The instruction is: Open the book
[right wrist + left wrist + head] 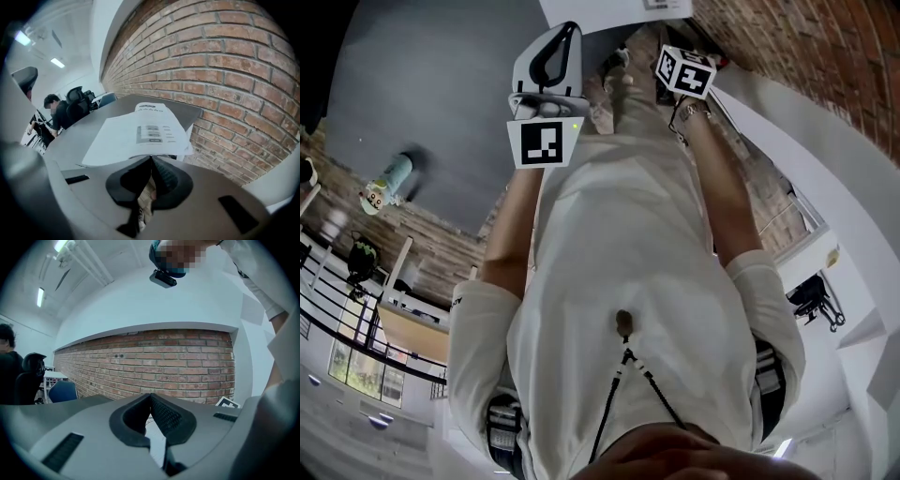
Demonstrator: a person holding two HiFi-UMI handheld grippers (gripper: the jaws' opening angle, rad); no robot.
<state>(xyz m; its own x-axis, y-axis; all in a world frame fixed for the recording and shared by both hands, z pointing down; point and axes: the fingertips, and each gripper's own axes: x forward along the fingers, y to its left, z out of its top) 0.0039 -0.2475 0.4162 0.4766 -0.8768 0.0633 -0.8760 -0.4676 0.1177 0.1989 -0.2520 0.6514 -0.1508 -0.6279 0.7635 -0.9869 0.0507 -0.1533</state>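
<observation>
Where the book [140,133] sits: flat on the grey table [75,145], right by the table edge that runs along the brick wall [225,61]. In the right gripper view its near edge is just past my jaw tips.
Book look: white floppy pages. The top one has a small heading and a few dark printed blocks, but the print's too tiny to read.
Book shape: thin and wide, with the top sheet bowing a bit. At the corner nearest the wall, more page edges are stacked underneath.
Right gripper [151,159]: jaws together, tips meeting, nothing pinched. It isn't on the book.
Left gripper [150,397]: tips together too and holding nothing, pointing level at the wall.
Claw materials: smooth matte grey plastic shells and black pads with a fine ribbed grip texture. Each pair of pads tapers to a point.
Table: plain dull grey top, no shine.
Wall: rough red-brown bricks with pale mortar lines and a smooth white curved band above.
Marker cube [546,141]: white faces with black square patterns, riding on my left claw.
</observation>
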